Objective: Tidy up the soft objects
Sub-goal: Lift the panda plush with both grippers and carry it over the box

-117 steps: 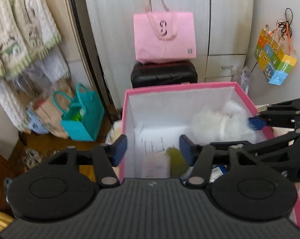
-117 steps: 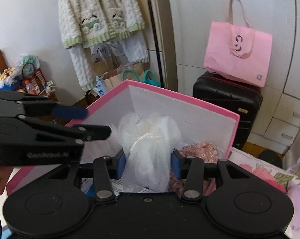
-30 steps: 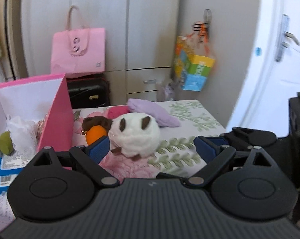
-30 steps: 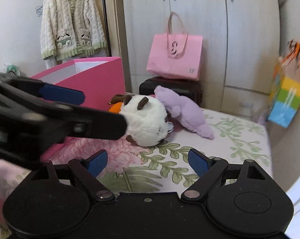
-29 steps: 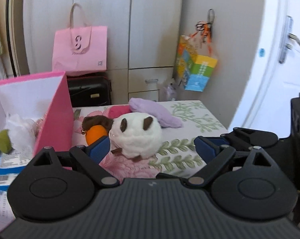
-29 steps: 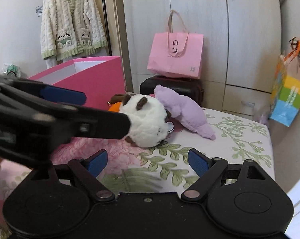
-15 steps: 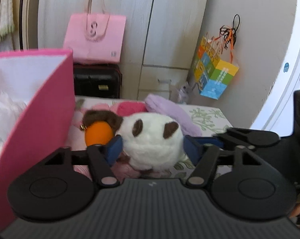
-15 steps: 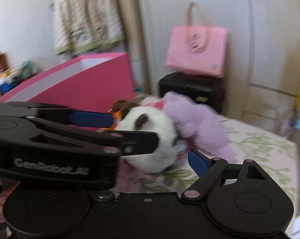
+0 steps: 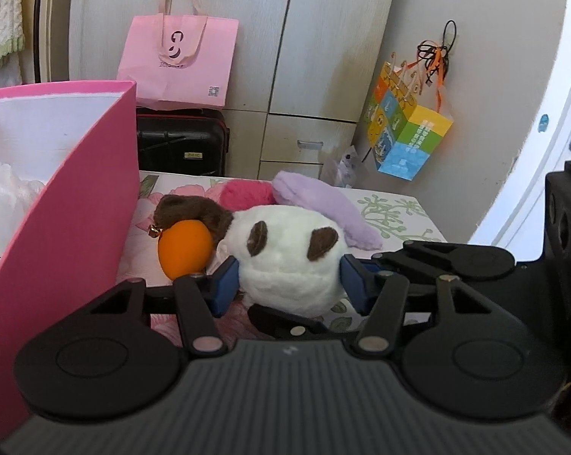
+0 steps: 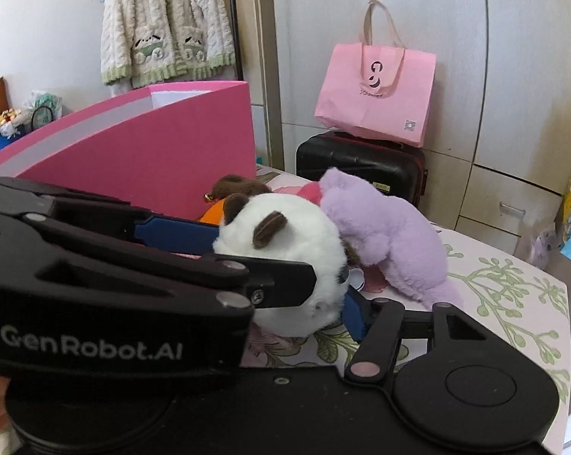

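My left gripper point(image 9: 288, 280) has just been closing and its blue pads now press both flanks of the white plush panda point(image 9: 285, 261), which sits on the floral bedspread point(image 10: 512, 288). My right gripper point(image 10: 338, 303) crosses in from the other side and has also been narrowing; one blue pad touches the panda's lower flank, but the left tool hides its other finger, so I cannot tell if it truly grips. Just left of the panda lie an orange ball point(image 9: 185, 248) and a brown furry toy point(image 9: 188, 210), hard against the pink box point(image 9: 69, 227). Behind, touching the panda, sprawls a purple plush point(image 10: 391, 235) with a pink fuzzy piece point(image 9: 243, 191) beside it. Farther back, a black suitcase point(image 9: 179, 148) carries a pink paper bag point(image 9: 179, 60) against the wardrobe point(image 9: 323, 38); a cream cardigan point(image 10: 164, 19) hangs at left.
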Available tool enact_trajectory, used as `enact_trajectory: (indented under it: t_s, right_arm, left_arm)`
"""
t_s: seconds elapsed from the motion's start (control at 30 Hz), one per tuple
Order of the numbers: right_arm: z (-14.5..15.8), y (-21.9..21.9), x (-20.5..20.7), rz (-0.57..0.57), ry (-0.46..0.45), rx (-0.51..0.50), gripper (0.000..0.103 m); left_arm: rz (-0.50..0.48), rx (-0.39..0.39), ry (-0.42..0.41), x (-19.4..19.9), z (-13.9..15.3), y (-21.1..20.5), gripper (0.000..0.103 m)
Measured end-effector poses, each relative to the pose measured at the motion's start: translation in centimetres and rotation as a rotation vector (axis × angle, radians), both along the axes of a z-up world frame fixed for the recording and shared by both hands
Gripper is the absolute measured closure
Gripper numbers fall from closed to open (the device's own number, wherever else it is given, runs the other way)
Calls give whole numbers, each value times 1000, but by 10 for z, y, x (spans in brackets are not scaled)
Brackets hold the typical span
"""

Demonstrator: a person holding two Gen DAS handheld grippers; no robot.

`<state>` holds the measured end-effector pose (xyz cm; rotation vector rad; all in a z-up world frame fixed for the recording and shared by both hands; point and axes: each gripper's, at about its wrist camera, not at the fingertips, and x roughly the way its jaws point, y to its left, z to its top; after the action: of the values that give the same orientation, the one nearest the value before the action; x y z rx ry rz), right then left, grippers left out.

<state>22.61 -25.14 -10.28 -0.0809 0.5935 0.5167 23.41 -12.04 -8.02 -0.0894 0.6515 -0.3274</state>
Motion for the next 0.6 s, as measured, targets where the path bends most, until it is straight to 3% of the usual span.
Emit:
enact_trajectory:
  t_s: [0.27,0.43,0.6]
  right_arm:
    - [4,0,-25,-29,8,35,38]
    - [12,5,-45,-39,5,-23,38]
    - [15,9,-63,-59,25,-9,38]
  left_arm:
    - [-35,18,-6,-28,8,-1,47]
    - [-78,18,-13,-44,17,2,49]
    - [-103,39,-26,-64,23,3,49]
